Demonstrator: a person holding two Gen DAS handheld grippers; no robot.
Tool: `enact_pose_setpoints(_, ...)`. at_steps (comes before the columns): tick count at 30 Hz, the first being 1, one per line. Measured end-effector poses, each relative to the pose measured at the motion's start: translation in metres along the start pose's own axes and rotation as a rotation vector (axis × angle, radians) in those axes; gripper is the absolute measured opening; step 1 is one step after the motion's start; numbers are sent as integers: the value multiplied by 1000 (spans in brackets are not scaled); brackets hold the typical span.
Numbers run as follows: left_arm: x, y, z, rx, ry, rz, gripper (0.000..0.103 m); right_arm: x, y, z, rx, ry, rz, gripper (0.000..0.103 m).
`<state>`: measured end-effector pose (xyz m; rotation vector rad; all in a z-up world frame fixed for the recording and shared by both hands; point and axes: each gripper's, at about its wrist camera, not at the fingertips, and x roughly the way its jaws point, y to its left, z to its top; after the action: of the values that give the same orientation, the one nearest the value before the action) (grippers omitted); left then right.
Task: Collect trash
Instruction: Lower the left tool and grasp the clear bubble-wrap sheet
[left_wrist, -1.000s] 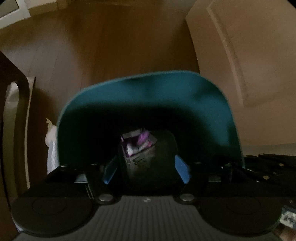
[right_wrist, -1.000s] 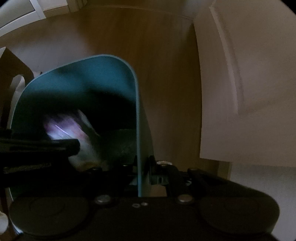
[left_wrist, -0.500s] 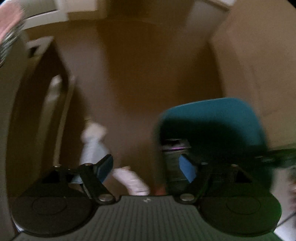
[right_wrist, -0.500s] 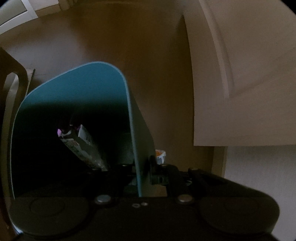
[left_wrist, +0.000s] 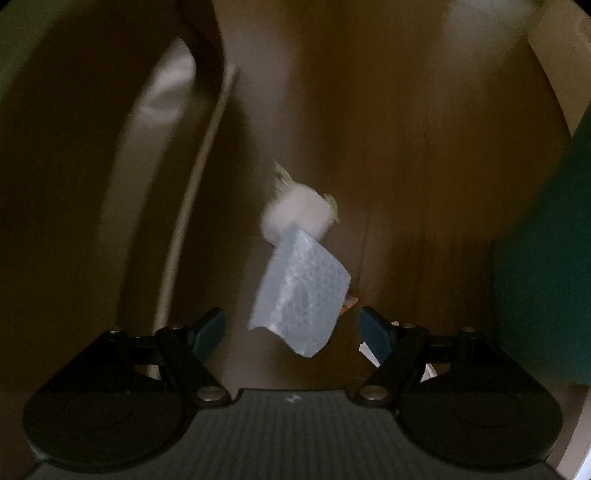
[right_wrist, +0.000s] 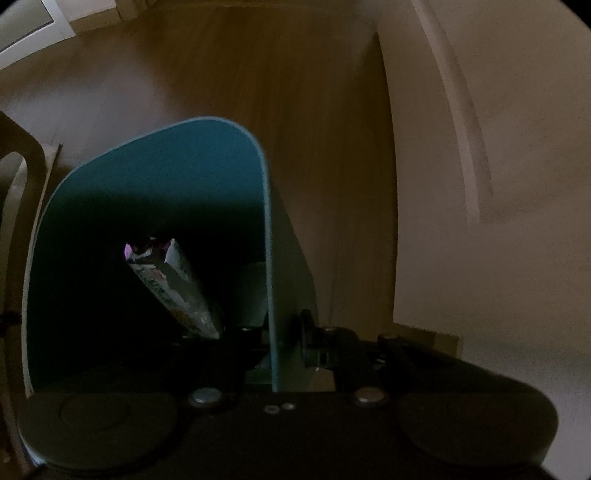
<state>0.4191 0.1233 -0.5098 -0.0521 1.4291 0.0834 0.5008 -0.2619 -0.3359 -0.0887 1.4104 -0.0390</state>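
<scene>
**Lining up on the bubble-wrap scrap**

I am holding the tall teal plastic bin (right_wrist: 155, 206) by its wall with the right gripper (right_wrist: 286, 345), jaws pinched tight on the rim, a printed snack wrapper (right_wrist: 173, 284) lying inside. The left gripper (left_wrist: 291, 328) is pointing straight down over the brown wooden floor (left_wrist: 424, 147), jaws spread wide and empty. The pale blue bubble-wrap piece (left_wrist: 303, 291) with a white wad (left_wrist: 295, 216) at its twelve o'clock end is lying between my fingertips. I am judging a centred, square descent best before closing.
</scene>
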Motion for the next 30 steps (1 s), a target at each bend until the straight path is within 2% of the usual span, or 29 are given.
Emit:
enact_pose_setpoints(5, 46, -15, -8, 49, -14, 12, 79, 10, -3, 9, -37, 2, 17, 10)
enact_pose_setpoints(11, 96, 18, 8, -57, 22, -5, 79, 14, -7, 7, -22, 20, 28, 10)
enact_pose_setpoints(15, 122, 26, 17, -22, 48, 9, 79, 15, -9, 2, -13, 26, 30, 10)
enact_pose_setpoints(19, 139, 33, 20, -61, 57, -6, 77, 6, -2, 3, -12, 33, 20, 8)
enact_pose_setpoints(21, 142, 36, 19, -91, 62, -27, 62, 5, 0, 1, -15, 37, 16, 8)
enact_pose_setpoints(23, 145, 37, 17, -102, 81, -37, 31, 6, 2, 0, -17, 41, 14, 8)
enact_pose_setpoints(24, 146, 36, 16, -98, 85, -35, 26, 5, 3, 1, -16, 42, 14, 8)
enact_pose_setpoints(25, 145, 34, 15, -88, 84, -36, 15, 3, 4, 1, -15, 42, 12, 8)
enact_pose_setpoints(28, 137, 31, 11, -72, 80, -41, 6, -1, 6, 2, -4, 40, 9, 8)
enact_pose_setpoints(30, 126, 31, 7, -75, 76, -41, 4, -2, 8, 0, -2, 34, 8, 8)
